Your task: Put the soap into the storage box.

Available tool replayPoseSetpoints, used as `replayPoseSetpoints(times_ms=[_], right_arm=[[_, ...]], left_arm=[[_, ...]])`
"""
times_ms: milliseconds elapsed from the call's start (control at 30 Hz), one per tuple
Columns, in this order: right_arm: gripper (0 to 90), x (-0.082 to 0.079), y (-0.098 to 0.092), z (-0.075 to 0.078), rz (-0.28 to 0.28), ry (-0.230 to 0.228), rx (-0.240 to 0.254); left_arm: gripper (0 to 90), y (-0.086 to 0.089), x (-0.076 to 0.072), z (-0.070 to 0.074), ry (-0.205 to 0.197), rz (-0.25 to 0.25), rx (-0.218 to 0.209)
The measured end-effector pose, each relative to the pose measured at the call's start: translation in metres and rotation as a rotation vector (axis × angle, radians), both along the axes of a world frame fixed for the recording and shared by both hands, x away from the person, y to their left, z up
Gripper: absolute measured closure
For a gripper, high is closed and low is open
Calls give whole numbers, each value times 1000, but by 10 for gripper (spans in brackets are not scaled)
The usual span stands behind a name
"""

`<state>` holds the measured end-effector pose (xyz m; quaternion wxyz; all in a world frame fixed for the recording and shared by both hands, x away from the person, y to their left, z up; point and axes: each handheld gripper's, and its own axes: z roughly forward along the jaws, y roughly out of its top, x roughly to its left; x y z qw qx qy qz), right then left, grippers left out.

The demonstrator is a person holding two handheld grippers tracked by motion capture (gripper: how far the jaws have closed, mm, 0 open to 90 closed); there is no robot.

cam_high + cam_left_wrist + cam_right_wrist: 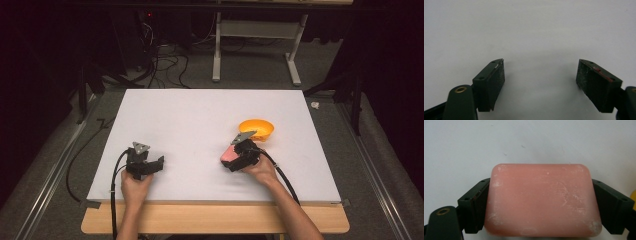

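Now clamped across its short sides in the right gripper: pink rounded soap bar, presumably bound for the orange plastic bowl; left gripper wide open, empty, over white bench.

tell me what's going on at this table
A person holds a gripper in each hand over a white table. The right gripper has its fingers closed on the sides of a pink soap bar, beside an orange bowl. The left gripper is open, with nothing in it.
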<state>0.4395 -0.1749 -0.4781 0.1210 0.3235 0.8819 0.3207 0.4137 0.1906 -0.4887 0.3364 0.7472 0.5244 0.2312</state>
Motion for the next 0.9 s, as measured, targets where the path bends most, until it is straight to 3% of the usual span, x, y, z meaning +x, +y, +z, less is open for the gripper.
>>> replayPoseSetpoints(times_ms=[467,900], right_arm=[[136,-3,-8,1,-38,10,35],[137,-11,-16,15,-64,-7,67]], left_arm=[[231,0,0,0,0,0,1],[232,0,0,0,0,0,0]])
